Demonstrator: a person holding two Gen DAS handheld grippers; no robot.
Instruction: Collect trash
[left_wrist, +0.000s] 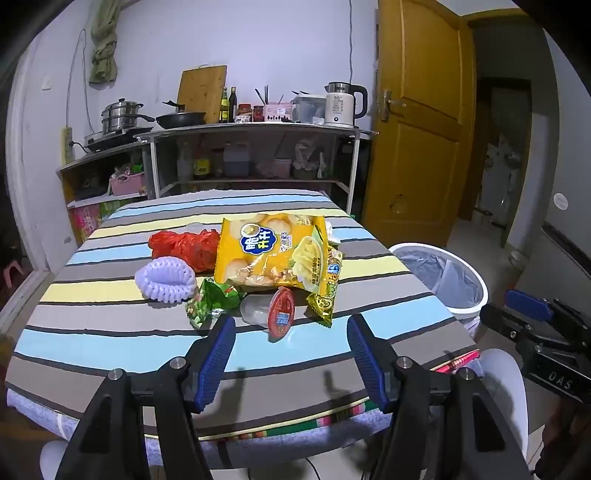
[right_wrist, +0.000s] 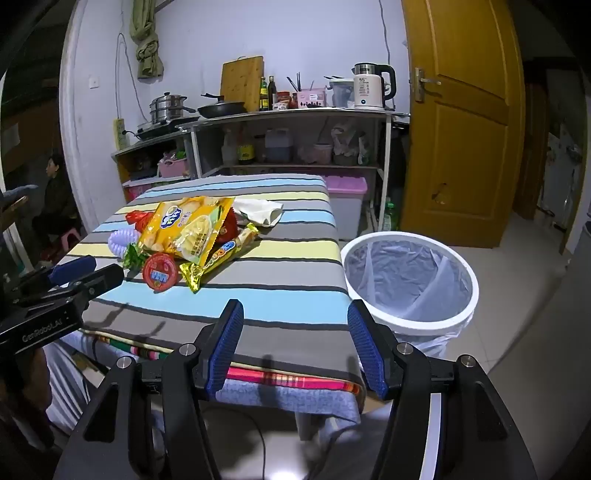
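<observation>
Both tools gape empty, left tool (left_wrist: 291, 354), right tool (right_wrist: 295, 343); only the right view shows the white cloth (right_wrist: 260, 211)

Wrappers (left_wrist: 271, 251) lie heaped on the table (left_wrist: 110, 332), bin (right_wrist: 408, 284) right.

From my right gripper (right_wrist: 295, 343), jaws spread wide and empty, I look down past the near edge of the striped table (right_wrist: 280, 266). The white bin (right_wrist: 408, 284) with its clear liner stands on the floor just right of that table. On the table's left half the yellow chip bag (right_wrist: 188, 229) tops a litter pile, a red-lidded cup (right_wrist: 159, 275) nearest me, and my left gripper (right_wrist: 85, 275) hangs over its left edge.
</observation>
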